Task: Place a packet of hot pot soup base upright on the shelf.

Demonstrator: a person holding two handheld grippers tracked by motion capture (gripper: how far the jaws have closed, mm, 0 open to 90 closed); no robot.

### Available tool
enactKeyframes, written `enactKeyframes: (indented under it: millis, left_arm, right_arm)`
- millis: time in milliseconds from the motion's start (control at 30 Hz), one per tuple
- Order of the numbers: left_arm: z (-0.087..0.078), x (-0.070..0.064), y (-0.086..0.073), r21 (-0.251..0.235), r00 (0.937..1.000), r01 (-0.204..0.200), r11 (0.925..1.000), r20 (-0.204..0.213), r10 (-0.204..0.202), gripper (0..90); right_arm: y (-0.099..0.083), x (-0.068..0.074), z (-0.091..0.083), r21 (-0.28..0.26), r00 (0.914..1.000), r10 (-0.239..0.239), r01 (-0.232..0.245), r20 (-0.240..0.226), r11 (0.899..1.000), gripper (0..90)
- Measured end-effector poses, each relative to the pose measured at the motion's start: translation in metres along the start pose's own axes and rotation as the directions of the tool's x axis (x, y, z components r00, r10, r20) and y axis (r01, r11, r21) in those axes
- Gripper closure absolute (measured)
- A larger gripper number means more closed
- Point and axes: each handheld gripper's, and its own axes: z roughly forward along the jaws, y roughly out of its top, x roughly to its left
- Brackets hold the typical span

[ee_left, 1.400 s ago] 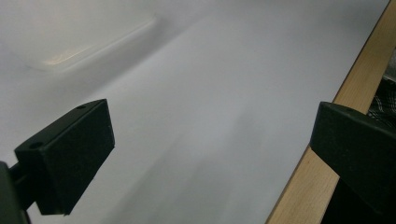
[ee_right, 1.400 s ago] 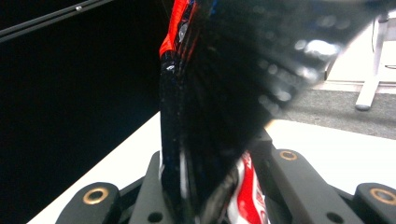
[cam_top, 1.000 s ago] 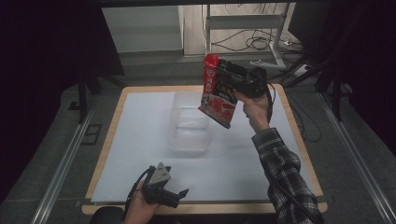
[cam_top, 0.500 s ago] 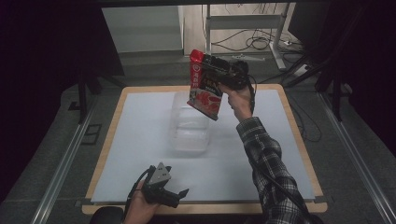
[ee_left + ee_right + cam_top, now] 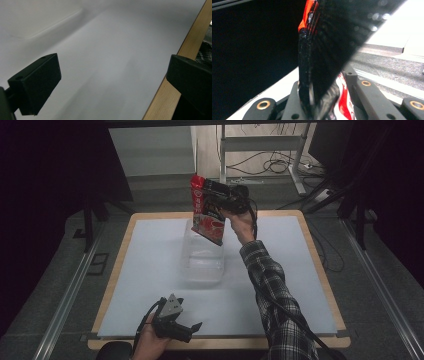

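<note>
A red and black snack bag hangs tilted in the air above the far end of a clear plastic container that stands mid-table. My right gripper is shut on the bag's upper part, held by a hand in a plaid sleeve. In the right gripper view the bag sits pinched in my right gripper. My left gripper rests near the table's front edge, open, nothing between its jaws. The left gripper view has my left gripper with jaws wide apart over the white mat.
A white mat covers the wooden table. The table's wooden front edge runs beside the left gripper. The container's faint outline lies ahead of the left gripper. Desk legs and cables stand beyond the table.
The right gripper has carried the bag leftward, from right of the container to above its far end. The left gripper has stayed put.
</note>
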Motion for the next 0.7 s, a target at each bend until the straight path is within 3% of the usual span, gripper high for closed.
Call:
enactKeyframes:
  millis: [400,700]
  left_arm:
    - [0.001,0.000,0.000,0.005,1.0000,0.001,1.0000,0.001,-0.001,0.0]
    - [0.002,0.000,0.000,0.009,1.0000,0.003,1.0000,0.005,-0.003,0.0]
  right_arm:
    - [-0.026,0.001,0.017,0.061,0.9993,-0.038,0.038,0.001,0.997,73.5]
    - [-0.044,-0.005,0.017,0.055,0.9999,-0.009,0.009,-0.006,0.998,70.4]
